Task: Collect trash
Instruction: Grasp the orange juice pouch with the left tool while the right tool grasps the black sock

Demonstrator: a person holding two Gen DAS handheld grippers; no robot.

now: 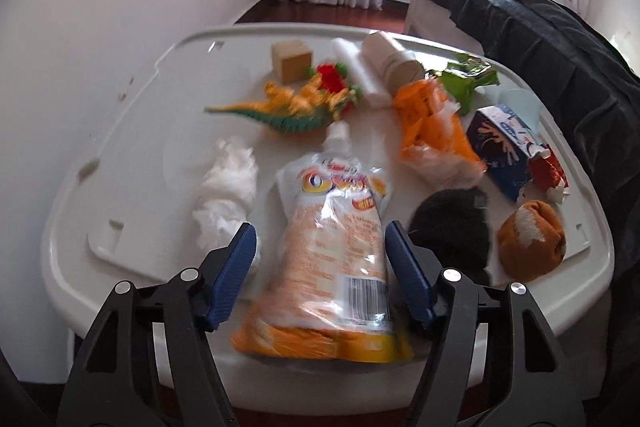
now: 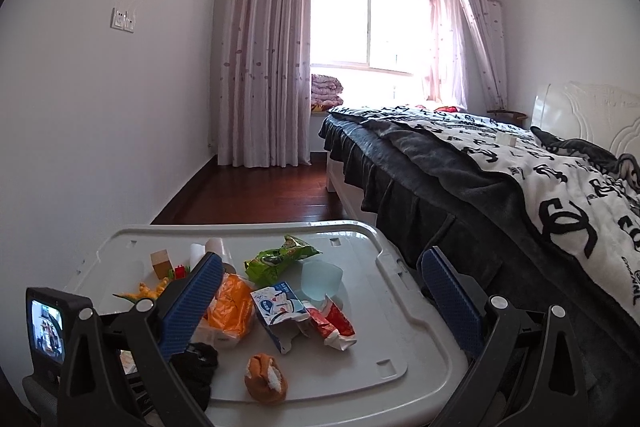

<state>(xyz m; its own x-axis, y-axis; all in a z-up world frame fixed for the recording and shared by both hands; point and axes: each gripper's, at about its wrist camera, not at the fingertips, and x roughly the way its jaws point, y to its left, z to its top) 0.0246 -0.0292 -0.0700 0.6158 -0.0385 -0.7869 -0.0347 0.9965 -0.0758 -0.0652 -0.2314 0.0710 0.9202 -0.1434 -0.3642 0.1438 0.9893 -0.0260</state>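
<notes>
An orange-and-white spouted drink pouch [image 1: 336, 267] lies at the near edge of a white bin lid [image 1: 140, 147]. My left gripper [image 1: 321, 229] points down over it with a blue pad on either side. The right pad meets the pouch's edge, while a thin gap shows at the left pad. A crumpled white tissue [image 1: 228, 195] lies just left of it. More trash sits further right: an orange plastic bag [image 1: 432, 131], a green snack bag [image 2: 280, 259], a crushed milk carton [image 2: 280, 311] and a red wrapper [image 2: 334, 323]. My right gripper [image 2: 323, 257] hovers open above the lid [image 2: 400, 327], holding nothing.
A toy dinosaur [image 1: 288, 111], a wooden block [image 1: 291, 61], a red toy [image 1: 332, 77], a paper tube [image 1: 394, 61], a black sock [image 1: 452, 227] and an orange sock ball [image 1: 532, 239] share the lid. A bed with a dark skirt [image 2: 460, 187] stands close on the right, a wall on the left.
</notes>
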